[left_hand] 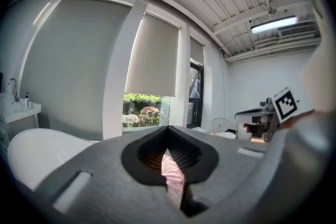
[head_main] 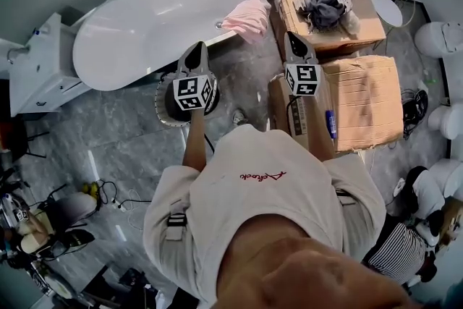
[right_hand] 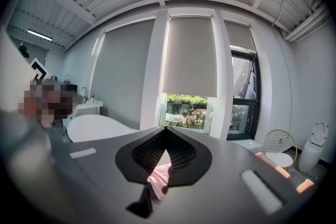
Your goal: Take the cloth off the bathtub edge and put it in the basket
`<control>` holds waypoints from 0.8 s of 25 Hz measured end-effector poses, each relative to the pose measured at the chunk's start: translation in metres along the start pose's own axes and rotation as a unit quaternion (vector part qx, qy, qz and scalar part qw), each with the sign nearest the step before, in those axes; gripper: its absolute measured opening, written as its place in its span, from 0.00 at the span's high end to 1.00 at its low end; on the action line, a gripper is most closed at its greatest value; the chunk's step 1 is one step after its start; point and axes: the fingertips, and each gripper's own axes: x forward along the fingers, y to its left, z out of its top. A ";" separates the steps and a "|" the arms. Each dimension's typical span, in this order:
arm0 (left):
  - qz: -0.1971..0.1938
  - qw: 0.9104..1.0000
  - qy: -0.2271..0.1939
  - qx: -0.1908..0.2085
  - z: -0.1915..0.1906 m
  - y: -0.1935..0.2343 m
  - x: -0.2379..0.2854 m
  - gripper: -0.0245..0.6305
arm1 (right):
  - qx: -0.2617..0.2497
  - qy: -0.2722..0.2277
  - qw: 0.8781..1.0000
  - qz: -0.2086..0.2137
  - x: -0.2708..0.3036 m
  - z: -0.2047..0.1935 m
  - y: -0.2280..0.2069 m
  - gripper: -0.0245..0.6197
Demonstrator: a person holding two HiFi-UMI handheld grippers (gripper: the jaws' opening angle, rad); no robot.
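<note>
Draped over the rim of the bathtub [head_main: 145,32] at its right-hand end: a pink cloth [head_main: 248,17]. Looks soft, light and limp; likely to sag once lifted. Best pinched at the bunched fold atop the rim. Left gripper [head_main: 198,48] and right gripper [head_main: 293,37]: jaws closed together, empty, not touching it.

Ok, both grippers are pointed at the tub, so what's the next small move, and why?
Probably open the right gripper's jaws before going further: they are together and empty, like the left gripper's, and the pink cloth lies draped over the bathtub edge just ahead, untouched.
</note>
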 end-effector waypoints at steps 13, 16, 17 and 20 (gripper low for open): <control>-0.036 0.999 0.010 -0.003 0.002 0.042 0.077 0.96 | 0.005 0.013 0.999 -0.034 0.069 0.002 -0.011 0.95; -0.045 0.999 0.011 -0.002 0.002 0.044 0.086 0.96 | 0.007 0.016 0.999 -0.042 0.073 -0.001 -0.013 0.95; -0.048 0.999 0.010 -0.001 0.002 0.044 0.089 0.96 | 0.007 0.017 0.999 -0.044 0.073 -0.002 -0.014 0.95; -0.054 0.998 0.011 -0.001 0.001 0.045 0.093 0.96 | 0.007 0.018 0.998 -0.052 0.073 -0.004 -0.015 0.95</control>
